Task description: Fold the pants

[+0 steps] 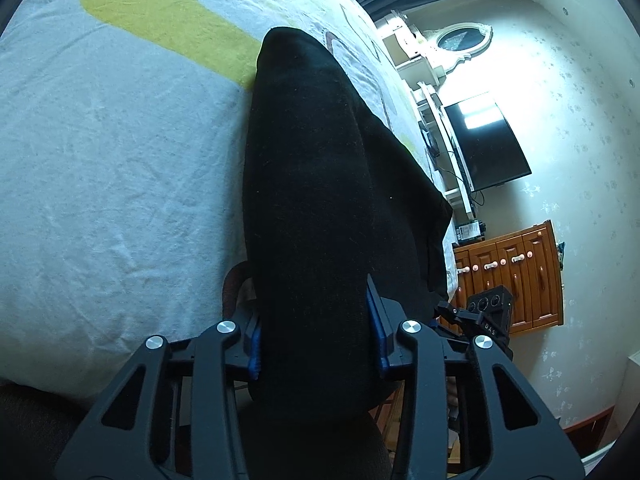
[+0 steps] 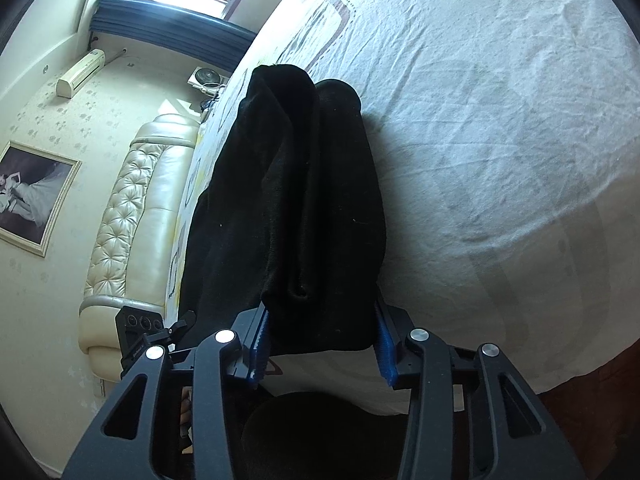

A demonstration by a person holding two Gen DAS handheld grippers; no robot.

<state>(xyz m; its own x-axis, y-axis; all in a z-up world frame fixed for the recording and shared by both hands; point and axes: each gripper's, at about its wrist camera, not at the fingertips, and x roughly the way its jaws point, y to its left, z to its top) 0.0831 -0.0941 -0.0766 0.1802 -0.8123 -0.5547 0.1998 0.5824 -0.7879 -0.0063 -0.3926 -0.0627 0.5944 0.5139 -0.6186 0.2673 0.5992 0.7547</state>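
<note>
Black pants (image 1: 304,160) lie bunched in a long fold on the pale patterned bedsheet (image 1: 100,160). In the left wrist view my left gripper (image 1: 314,320) has its blue pads (image 1: 376,320) pressed on the near end of the fabric, which fills the gap between them. In the right wrist view the pants (image 2: 296,184) stretch away over the sheet (image 2: 500,140), and my right gripper (image 2: 320,320) is shut on their near edge, a rolled hem showing by its left pad (image 2: 260,344). Each view shows the other gripper beside the cloth, the right one (image 1: 488,312) and the left one (image 2: 140,332).
The bed's edge runs close beside the pants. Beyond it are a wall-mounted TV (image 1: 486,144), a wooden cabinet (image 1: 512,272) and a white shelf with an oval mirror (image 1: 460,40). A cream tufted headboard (image 2: 132,216) and a framed picture (image 2: 32,196) are on the other side.
</note>
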